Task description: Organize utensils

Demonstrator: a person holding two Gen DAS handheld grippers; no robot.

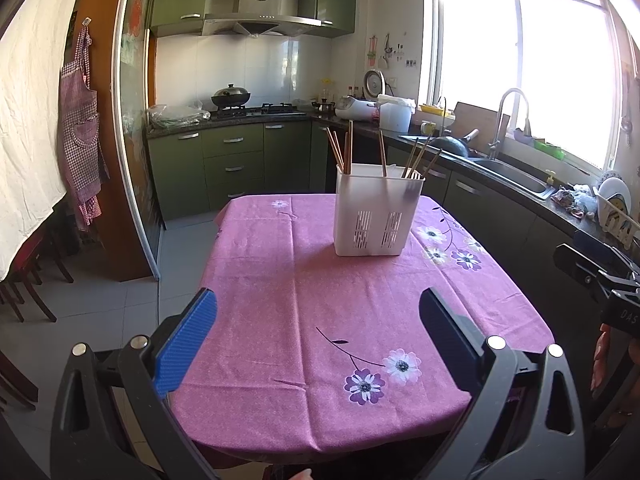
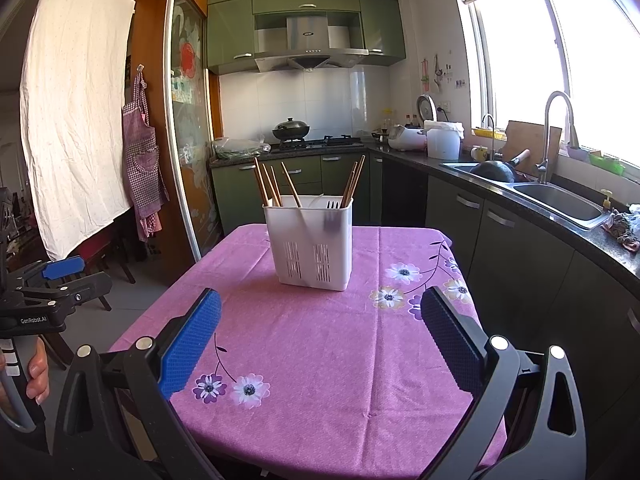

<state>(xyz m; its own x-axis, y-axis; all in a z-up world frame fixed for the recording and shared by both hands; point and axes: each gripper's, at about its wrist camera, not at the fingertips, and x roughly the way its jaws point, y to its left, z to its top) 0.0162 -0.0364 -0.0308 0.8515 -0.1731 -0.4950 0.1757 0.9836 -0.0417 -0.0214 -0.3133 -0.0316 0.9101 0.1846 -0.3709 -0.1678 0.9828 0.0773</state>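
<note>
A white plastic utensil holder (image 1: 378,210) (image 2: 312,242) stands upright at the far part of the table, on the pink flowered tablecloth (image 1: 320,312) (image 2: 320,340). Several wooden chopsticks (image 1: 340,152) (image 2: 270,184) stick up from it, and a fork (image 2: 331,210) and a white spoon show in the right wrist view. My left gripper (image 1: 316,334) is open over the near part of the table, nothing between its fingers. My right gripper (image 2: 320,340) is open too, empty, well short of the holder. The other gripper shows at the frame edge in each view.
Green kitchen cabinets and a dark counter (image 2: 560,216) with a sink (image 2: 556,200), tap and pan run along the right. A stove with a wok (image 1: 231,98) stands at the back. An apron (image 1: 80,120) hangs at the left, chairs below it.
</note>
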